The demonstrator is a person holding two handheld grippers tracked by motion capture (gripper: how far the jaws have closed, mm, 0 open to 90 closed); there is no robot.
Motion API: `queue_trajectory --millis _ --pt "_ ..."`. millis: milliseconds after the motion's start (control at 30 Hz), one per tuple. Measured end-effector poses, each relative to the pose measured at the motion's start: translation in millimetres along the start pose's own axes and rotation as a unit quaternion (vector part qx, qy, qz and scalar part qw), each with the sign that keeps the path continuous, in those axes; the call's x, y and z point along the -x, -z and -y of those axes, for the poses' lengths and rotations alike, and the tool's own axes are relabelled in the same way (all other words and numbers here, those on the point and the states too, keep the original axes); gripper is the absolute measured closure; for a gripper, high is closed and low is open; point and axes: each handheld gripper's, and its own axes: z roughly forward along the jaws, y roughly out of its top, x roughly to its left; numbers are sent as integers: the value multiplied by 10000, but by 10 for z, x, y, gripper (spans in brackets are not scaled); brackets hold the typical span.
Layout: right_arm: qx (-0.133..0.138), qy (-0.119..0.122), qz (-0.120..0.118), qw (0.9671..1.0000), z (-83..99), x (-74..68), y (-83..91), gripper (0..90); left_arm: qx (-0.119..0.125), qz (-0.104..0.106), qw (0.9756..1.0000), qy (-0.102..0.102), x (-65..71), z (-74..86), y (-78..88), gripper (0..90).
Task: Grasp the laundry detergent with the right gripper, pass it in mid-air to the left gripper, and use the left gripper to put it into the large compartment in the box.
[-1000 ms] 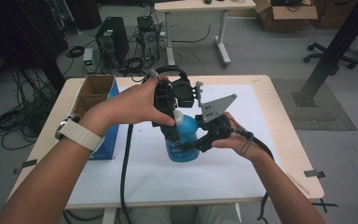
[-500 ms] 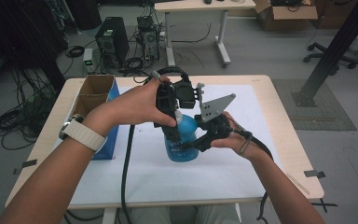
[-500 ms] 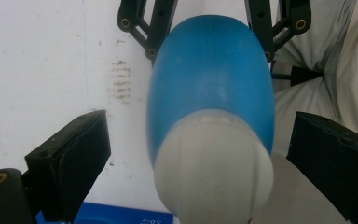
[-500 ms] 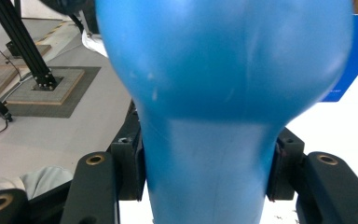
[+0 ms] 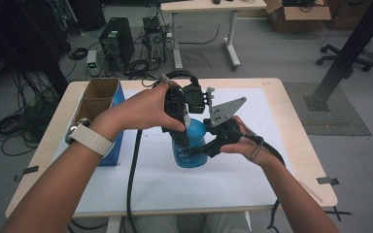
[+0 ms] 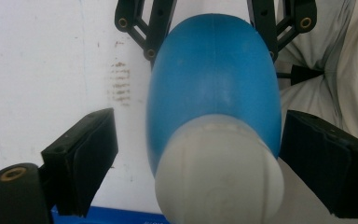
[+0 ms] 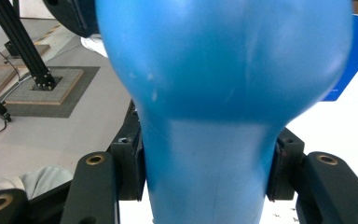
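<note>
A blue bottle (image 5: 190, 159) with a white cap (image 6: 219, 172) stands upright on the white mat (image 5: 272, 160) at mid-table. My right gripper (image 5: 196, 151) comes in from the right and is shut on the bottle's narrow waist (image 7: 209, 154). My left gripper (image 5: 183, 131) points down over the bottle's top. Its jaws straddle the cap and have just been closing. In the left gripper view, its left pad (image 6: 81, 163) stands apart from the cap, while the right pad (image 6: 324, 163) is almost at the cap's edge.
An open cardboard box with a blue side (image 5: 97, 104) sits at the table's left edge. The left gripper's black cable (image 5: 133, 170) runs down across the mat to the front edge. Computers and cables lie on the floor behind the table.
</note>
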Motion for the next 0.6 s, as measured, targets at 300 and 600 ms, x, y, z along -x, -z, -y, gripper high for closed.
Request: queue_trajectory --millis 300,600 --pt "8 -7 11 10000 -1 -4 7 443 -17 21 10000 10 0 4 -15 143" --pt "-18 -5 -1 10000 0 -6 -6 442 -2 67 10000 8 0 24 -46 160"
